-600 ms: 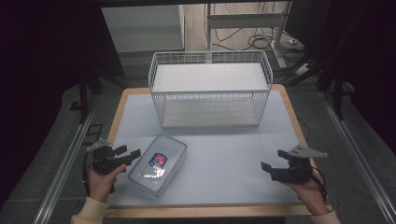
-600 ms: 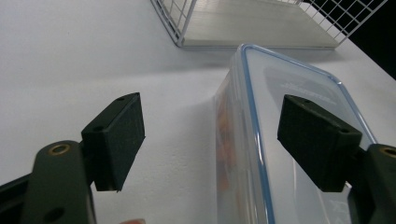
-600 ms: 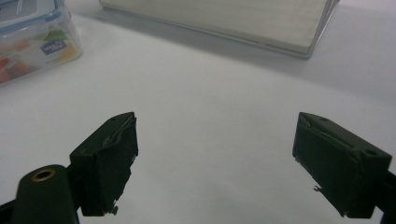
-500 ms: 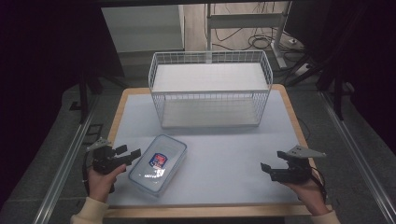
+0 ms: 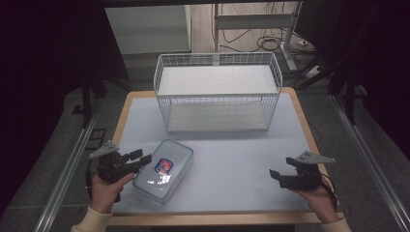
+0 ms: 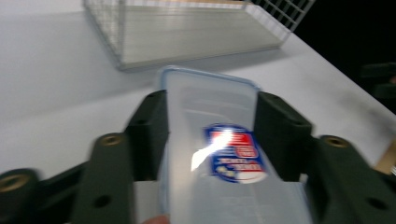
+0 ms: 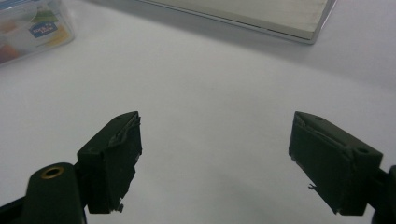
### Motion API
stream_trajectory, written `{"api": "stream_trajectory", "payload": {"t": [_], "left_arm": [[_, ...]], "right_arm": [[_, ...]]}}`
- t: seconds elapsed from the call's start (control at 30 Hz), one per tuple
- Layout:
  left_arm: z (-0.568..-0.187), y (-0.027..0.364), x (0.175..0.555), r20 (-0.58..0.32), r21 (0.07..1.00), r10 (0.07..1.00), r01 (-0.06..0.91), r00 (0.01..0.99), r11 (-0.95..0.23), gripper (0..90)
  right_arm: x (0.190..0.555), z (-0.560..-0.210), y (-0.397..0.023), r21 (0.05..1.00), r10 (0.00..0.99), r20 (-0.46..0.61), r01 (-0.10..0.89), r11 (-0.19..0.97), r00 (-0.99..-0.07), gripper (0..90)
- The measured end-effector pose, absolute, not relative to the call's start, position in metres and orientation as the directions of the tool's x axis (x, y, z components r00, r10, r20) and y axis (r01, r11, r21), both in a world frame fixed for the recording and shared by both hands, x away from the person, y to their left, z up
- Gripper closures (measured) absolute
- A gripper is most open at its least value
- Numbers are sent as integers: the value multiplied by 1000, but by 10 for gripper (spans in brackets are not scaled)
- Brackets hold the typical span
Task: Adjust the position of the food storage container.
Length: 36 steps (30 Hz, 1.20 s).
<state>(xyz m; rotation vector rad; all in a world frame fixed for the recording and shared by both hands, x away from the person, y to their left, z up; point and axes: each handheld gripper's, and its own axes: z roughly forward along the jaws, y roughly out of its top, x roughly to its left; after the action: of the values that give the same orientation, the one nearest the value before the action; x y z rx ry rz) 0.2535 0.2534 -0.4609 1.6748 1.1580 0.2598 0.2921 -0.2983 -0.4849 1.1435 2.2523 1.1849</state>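
My left tongs [image 5: 141, 159] are clamped on the clear plastic container [image 5: 164, 168]. In the left gripper view the container [image 6: 219, 154] sits between the two black jaws, each pad flat against one of its long walls, and its blue-rimmed lid with the red and blue label faces up. That view is blurred, so I can't say how hard the pads press, but both appear to touch the walls. Seen from the high view, the container lies just ahead of my left hand [image 5: 109, 186], angled away from it toward the wire basket [image 5: 217, 92], and I cannot tell whether its bottom rests on the white table mat [image 5: 241, 154] or is raised off it.

My right tongs [image 5: 283, 175] stand wide apart with nothing between the jaws. The right gripper view looks along them [image 7: 215, 163] onto bare mat; the container [image 7: 32, 30] shows far off, ahead of and beyond the left-hand jaw, and the basket's lower edge [image 7: 261, 16] runs across well ahead. My right hand [image 5: 319, 198] holds them near the table's near edge, well apart from the container.
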Motion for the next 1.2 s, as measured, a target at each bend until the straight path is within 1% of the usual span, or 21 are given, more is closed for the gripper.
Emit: {"api": "stream_trajectory", "payload": {"t": [0.07,0.1,0.13,0.17,0.2,0.23,0.33,0.63,0.93,1.03,1.2], "left_arm": [[-457,244,249,-354,831,755,556,552,-16,624],[-457,244,249,-354,831,755,556,552,-16,675],[-455,238,247,-361,830,730,557,580,-33,724],[-454,235,246,-360,829,720,557,593,-44,758],[-454,235,246,-360,829,720,557,593,-44,790],[-454,229,245,-361,826,702,560,613,-64,818],[-453,219,241,-364,819,673,565,644,-97,855],[-460,194,231,-338,794,649,577,682,-194,892],[-464,177,219,-310,768,644,584,699,-263,895],[-470,172,216,-312,750,636,594,706,-291,895],[-483,167,207,-287,722,654,607,700,-333,895]], "right_arm": [[292,-485,-298,805,787,59,496,327,-614,173],[292,-485,-298,805,787,59,496,327,-614,173],[292,-486,-297,803,785,55,494,333,-617,175],[292,-486,-297,803,786,50,493,335,-616,178],[292,-486,-297,803,786,50,493,335,-616,178],[292,-487,-297,802,787,46,492,339,-616,179],[291,-488,-296,799,786,41,493,345,-616,181],[289,-489,-293,794,784,25,488,362,-621,191],[289,-489,-293,793,786,19,488,365,-618,193],[289,-489,-293,793,786,15,487,367,-618,193],[288,-490,-292,791,786,14,487,369,-618,193]]}}
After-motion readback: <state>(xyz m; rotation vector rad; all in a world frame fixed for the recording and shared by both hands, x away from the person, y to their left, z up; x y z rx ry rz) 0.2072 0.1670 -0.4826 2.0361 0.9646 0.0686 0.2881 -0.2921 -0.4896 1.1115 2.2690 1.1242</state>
